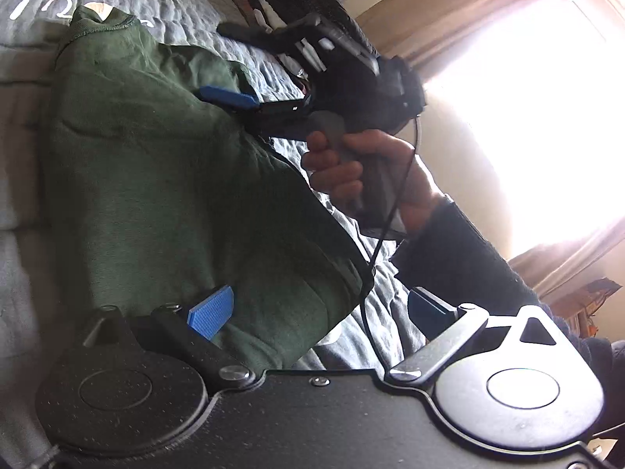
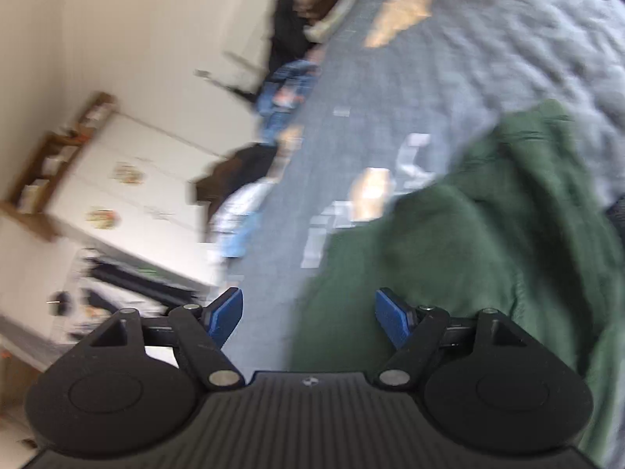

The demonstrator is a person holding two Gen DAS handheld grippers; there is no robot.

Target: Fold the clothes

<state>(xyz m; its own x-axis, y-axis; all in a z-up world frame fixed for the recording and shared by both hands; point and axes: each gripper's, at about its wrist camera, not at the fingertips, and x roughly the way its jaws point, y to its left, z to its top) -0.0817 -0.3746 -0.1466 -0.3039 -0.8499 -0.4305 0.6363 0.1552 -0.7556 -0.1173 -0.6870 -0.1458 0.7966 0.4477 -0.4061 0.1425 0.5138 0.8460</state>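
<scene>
Lying rumpled on the grey quilt (image 2: 488,31), the green garment (image 1: 156,179) has its ribbed edge toward the quilt's white lettering. Both the left gripper (image 1: 320,312) and right gripper (image 2: 308,318) hover spread, holding nothing, with bare quilt beyond the garment.

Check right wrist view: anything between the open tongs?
Bare gray bedspread mostly; the green garment edges in beside the right pad. Nothing gripped.

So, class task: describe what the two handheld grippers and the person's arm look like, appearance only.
Each gripper has a black ribbed body, round pivot discs and blue textured finger pads. The left gripper has one silvery linkage and disc. A thin black cable hangs from the right gripper, gripped by a bare hand with a dark sleeve.
</scene>
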